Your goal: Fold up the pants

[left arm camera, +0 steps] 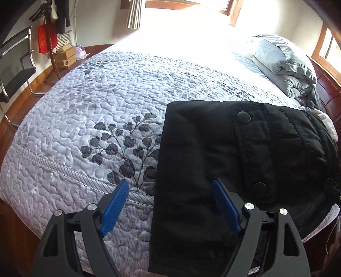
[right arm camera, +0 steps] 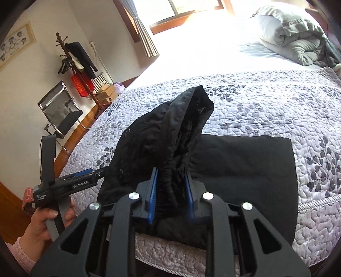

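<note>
Black pants, partly folded, lie near the front edge of the quilted bedspread.
The thick, limp cloth looks padded; it should bunch easily, so the waistband suits gripping. The right gripper pinches a raised bunch of it; the left gripper is spread, empty.

Strong daylight pours in from the wood-framed windows at the far side, washing the far half of the quilted grey-and-white bed cover to pure white. The black pants lose detail in shadow. Fisheye curvature bends edges; corners vignette dark.
</note>
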Demonstrator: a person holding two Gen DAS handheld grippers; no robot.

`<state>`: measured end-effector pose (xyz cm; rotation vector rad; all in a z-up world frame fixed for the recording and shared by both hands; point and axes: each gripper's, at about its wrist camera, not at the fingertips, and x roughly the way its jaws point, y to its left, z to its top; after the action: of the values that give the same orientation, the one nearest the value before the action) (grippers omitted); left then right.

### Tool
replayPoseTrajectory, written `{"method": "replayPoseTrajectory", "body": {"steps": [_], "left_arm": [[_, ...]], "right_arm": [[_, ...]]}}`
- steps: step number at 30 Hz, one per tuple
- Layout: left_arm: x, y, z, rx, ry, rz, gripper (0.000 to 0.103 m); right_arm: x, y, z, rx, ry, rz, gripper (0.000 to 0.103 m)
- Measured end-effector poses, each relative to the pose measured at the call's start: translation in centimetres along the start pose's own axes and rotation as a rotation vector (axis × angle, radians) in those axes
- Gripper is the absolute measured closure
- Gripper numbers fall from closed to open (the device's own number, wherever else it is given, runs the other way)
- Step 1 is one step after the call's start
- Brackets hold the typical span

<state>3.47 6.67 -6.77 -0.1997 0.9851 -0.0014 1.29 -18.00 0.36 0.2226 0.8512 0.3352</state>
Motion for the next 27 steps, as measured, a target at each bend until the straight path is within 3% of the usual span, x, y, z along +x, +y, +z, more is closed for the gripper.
{"method": "replayPoseTrajectory", "body": {"steps": [6, 10, 13, 19, 21, 27], "left_arm": [[-0.1, -3.5, -0.3, 0.093, -0.005, -0.026, 0.020], [1.0, -5.9, -1.1, 0.168, 0.010, -0.028, 0.017], [1.9, -7.0, -1.7, 0.193, 0.014, -0.008, 0.017], [1.8, -6.7, -1.7, 0.170, 0.030, -0.016, 0.017], [1.4, -6.8, -1.6, 0.179, 0.025, -0.001, 0.017], [0.8, -7.1, -1.5, 0.192, 0.052, 0.004, 0.018]], "right_arm": [[-1.2, -4.5, -0.7, 0.074, 0.008, -0.135, 0.082], [0.6, -7.6, -2.6, 0.108, 0.092, -0.241, 0.081], [2.1, -9.1, -4.2, 0.131, 0.131, -0.240, 0.080], [1.4, -9.4, -3.6, 0.113, 0.133, -0.224, 0.062], [0.7, -9.4, -2.8, 0.090, 0.102, -0.252, 0.039], [1.9, -10.6, -1.4, 0.100, 0.133, -0.234, 0.038]]}}
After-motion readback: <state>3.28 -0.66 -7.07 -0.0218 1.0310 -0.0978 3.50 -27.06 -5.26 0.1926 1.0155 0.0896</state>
